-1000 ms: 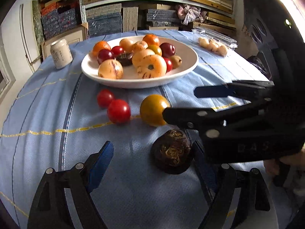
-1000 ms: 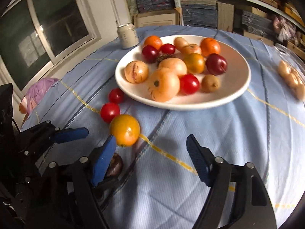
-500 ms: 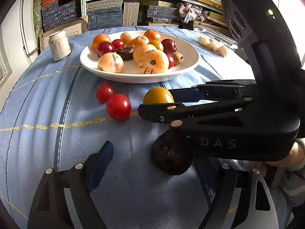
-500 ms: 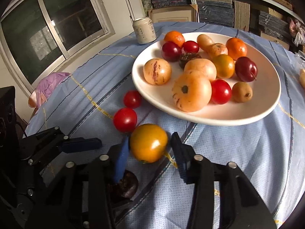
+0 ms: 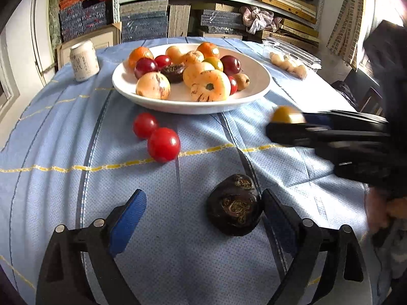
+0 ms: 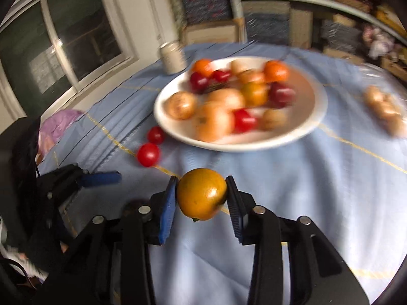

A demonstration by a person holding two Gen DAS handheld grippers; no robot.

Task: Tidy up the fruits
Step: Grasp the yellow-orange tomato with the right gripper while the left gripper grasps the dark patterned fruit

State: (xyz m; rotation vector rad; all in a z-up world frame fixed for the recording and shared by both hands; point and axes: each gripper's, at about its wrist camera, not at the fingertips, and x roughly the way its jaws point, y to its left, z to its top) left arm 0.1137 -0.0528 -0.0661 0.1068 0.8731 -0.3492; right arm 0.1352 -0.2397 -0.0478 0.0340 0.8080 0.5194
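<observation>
A white plate [image 5: 257,76] holds several fruits on the blue cloth; it also shows in the right wrist view [image 6: 315,117]. My right gripper [image 6: 201,198] is shut on a yellow-orange tomato [image 6: 202,193] and holds it above the cloth, right of the plate in the left wrist view [image 5: 287,115]. My left gripper [image 5: 203,211] is open near the table's front; a dark brown fruit [image 5: 234,204] lies on the cloth against its right finger. Two red tomatoes [image 5: 162,143] [image 5: 143,124] lie in front of the plate.
A pale can [image 5: 84,59] stands at the back left. A clear pack of small tan fruits [image 5: 290,63] lies at the back right. Shelves of stacked goods [image 5: 203,7] stand behind the table. A window [image 6: 63,45] is at the left.
My right gripper shut on the yellow-orange tomato, lifted it off the cloth and moved right, away from the dark fruit. The left gripper stayed open in place.
</observation>
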